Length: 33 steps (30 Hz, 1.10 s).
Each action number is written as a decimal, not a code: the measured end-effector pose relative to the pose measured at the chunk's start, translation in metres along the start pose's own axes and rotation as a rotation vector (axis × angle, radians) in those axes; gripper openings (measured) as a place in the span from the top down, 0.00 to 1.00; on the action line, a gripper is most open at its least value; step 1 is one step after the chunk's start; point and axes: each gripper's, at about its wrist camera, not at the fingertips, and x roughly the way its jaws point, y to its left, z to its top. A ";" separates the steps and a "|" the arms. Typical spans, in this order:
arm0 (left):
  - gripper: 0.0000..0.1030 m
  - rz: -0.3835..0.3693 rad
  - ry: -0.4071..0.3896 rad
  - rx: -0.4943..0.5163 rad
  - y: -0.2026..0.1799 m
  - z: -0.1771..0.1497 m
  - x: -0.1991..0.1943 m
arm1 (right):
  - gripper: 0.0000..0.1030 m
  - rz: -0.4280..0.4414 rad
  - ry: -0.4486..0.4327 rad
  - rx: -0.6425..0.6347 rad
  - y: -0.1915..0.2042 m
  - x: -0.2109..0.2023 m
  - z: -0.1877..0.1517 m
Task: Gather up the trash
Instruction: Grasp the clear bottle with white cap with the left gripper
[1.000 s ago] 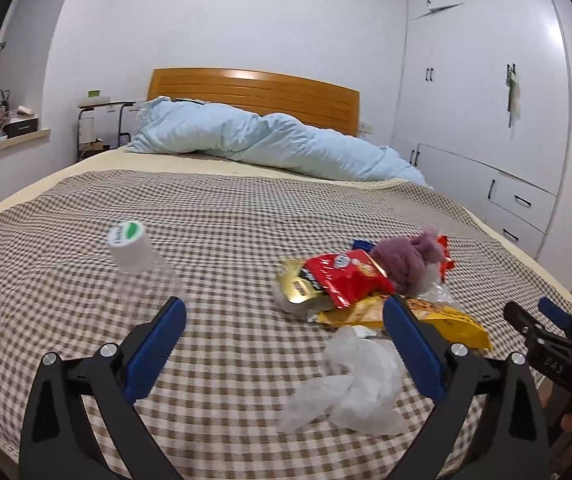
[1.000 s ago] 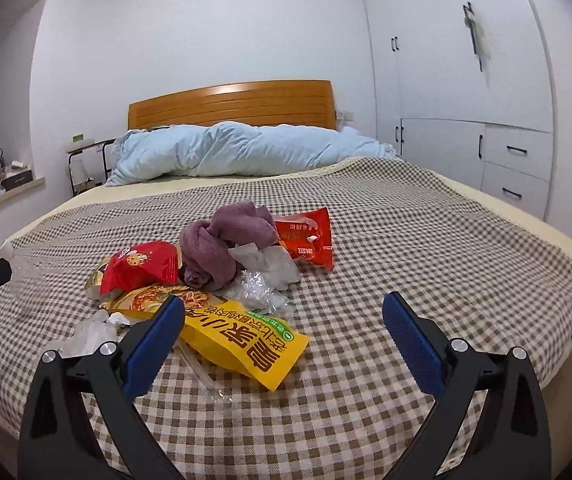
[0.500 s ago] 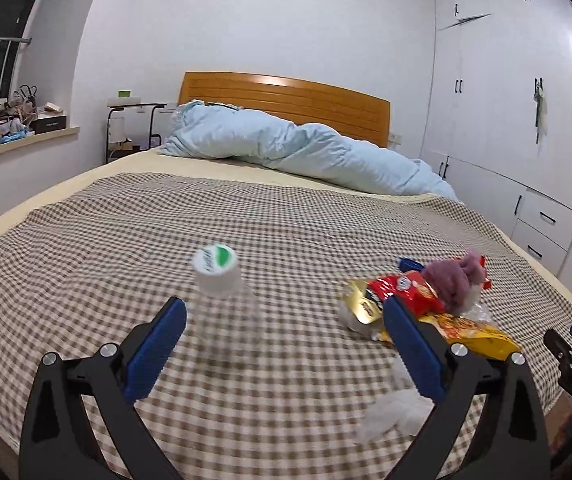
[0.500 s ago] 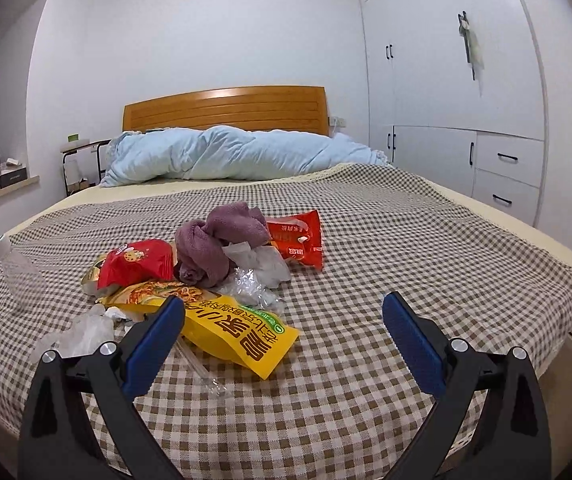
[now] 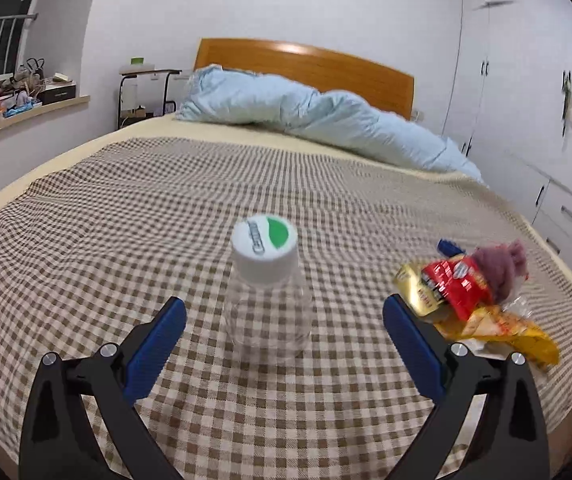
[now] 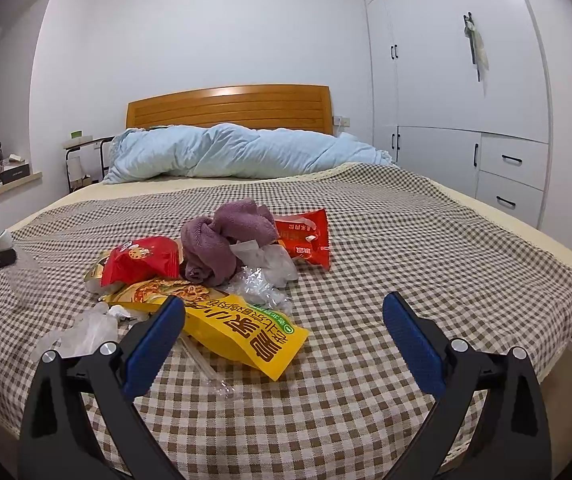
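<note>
The left gripper (image 5: 284, 322), jaws spread wide, has swung from the wrapper pile to centre on the clear bottle (image 5: 267, 304), now standing just ahead between its fingers, untouched: likely the first pickup. The right gripper (image 6: 284, 322), equally agape, still faces the yellow packet (image 6: 242, 330) and the purple cloth (image 6: 222, 242) beyond.

The bottle (image 5: 266, 296) stands on the bed (image 5: 126, 216), left of the wrappers (image 5: 470, 304). A towel (image 6: 222, 240) lies on the wrappers. The duvet (image 6: 230, 152) lies behind, before the headboard (image 6: 230, 106).
</note>
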 end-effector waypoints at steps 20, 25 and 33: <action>0.44 0.024 0.113 -0.049 0.005 -0.006 0.036 | 0.08 -0.003 0.007 -0.032 0.006 0.003 -0.001; 0.44 0.036 0.075 0.066 -0.021 -0.004 0.017 | 0.08 -0.001 0.017 -0.014 0.004 0.004 -0.001; 0.44 -0.020 0.109 0.141 -0.048 -0.012 0.009 | 0.08 -0.002 0.012 -0.014 0.003 0.001 0.000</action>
